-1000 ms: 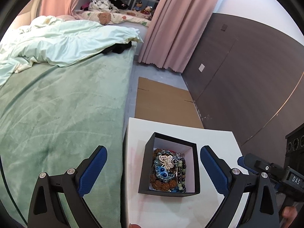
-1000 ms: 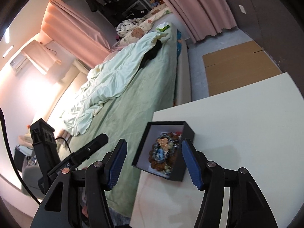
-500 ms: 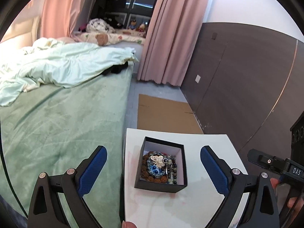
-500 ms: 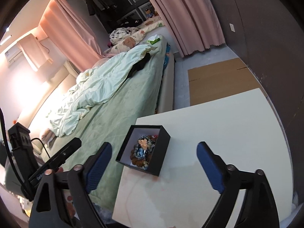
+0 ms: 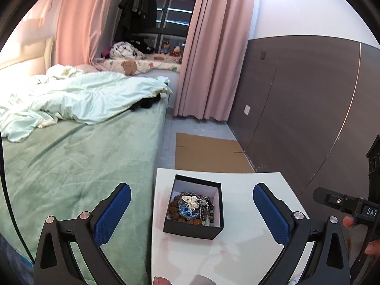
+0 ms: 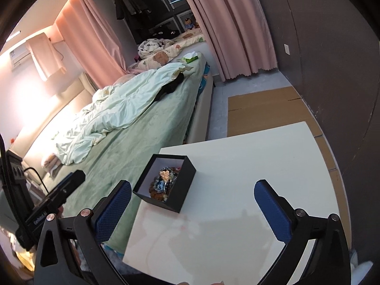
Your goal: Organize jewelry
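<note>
Left wrist view. One left gripper [image 5: 191, 210], its two blue-padded fingers [image 5: 113, 213] spread wide, holding nothing. One black jewelry box [image 5: 194, 207], lidless, white-lined, stood on one white table [image 5: 249, 256] near its far left corner, between the fingers as seen but apart from both. Contents: one heap of beaded bracelets [image 5: 190, 209] in brown, blue and dark beads, exact number not countable, with one silver butterfly ornament [image 5: 189, 200] on top. One bed [image 5: 71, 166] with a green cover lay left of the table; one pale crumpled duvet [image 5: 78, 99] on its far half. Two pink curtains [image 5: 209, 59] flanked one dark window. One flat cardboard sheet [image 5: 209, 152] lay on the floor beyond the table.

Right wrist view. One right gripper [image 6: 192, 211], fingers [image 6: 273, 213] likewise wide apart and empty. The same box [image 6: 171, 187] sat at the table's [image 6: 249, 190] near-left edge, beside the bed [image 6: 142, 137], nearer the left finger. One part of the left gripper's body [image 6: 57, 197] showed at far left.
</note>
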`<state>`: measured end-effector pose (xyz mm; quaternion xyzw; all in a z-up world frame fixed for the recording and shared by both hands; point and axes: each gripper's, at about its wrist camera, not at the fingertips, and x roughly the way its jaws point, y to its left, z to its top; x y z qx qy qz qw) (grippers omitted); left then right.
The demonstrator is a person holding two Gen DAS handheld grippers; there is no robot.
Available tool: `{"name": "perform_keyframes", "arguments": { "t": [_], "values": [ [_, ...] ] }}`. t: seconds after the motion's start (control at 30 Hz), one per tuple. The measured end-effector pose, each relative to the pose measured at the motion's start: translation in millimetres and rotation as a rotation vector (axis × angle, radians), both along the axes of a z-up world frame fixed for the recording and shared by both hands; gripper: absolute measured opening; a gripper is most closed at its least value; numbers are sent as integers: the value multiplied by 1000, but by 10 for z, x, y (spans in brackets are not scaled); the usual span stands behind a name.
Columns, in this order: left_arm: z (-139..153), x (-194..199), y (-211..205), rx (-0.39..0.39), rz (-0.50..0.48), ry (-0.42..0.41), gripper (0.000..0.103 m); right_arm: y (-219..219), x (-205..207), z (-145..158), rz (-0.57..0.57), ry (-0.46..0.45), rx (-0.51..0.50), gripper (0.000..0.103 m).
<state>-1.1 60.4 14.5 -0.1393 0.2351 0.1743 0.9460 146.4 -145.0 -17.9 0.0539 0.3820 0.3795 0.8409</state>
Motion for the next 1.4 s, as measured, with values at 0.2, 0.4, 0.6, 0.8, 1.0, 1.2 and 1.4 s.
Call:
{"name": "perform_keyframes", "arguments": {
  "t": [0.2,0.4,0.6,0.8,1.0,1.2,1.4],
  "values": [
    [10,-126,-40,23,52,-25,103,-108,-108,16,39,-52,-11,103],
    [5,-187,-72,28,69,-32,103,-247,-238,104,62,-107,34,103],
    [28,-235,-92,26,83,-58,103,-326,-301,194,54,-148,59,103],
    [31,-261,-123,38,87,-61,103,-332,-292,205,51,-138,76,103],
    [30,-261,-135,38,86,-59,103,-321,-302,201,46,-153,63,103],
    [36,-299,-121,46,93,-60,103,-317,-311,205,40,-165,61,103],
    [50,-333,-95,50,99,-63,103,-304,-327,231,39,-184,47,103]
  ]
}}
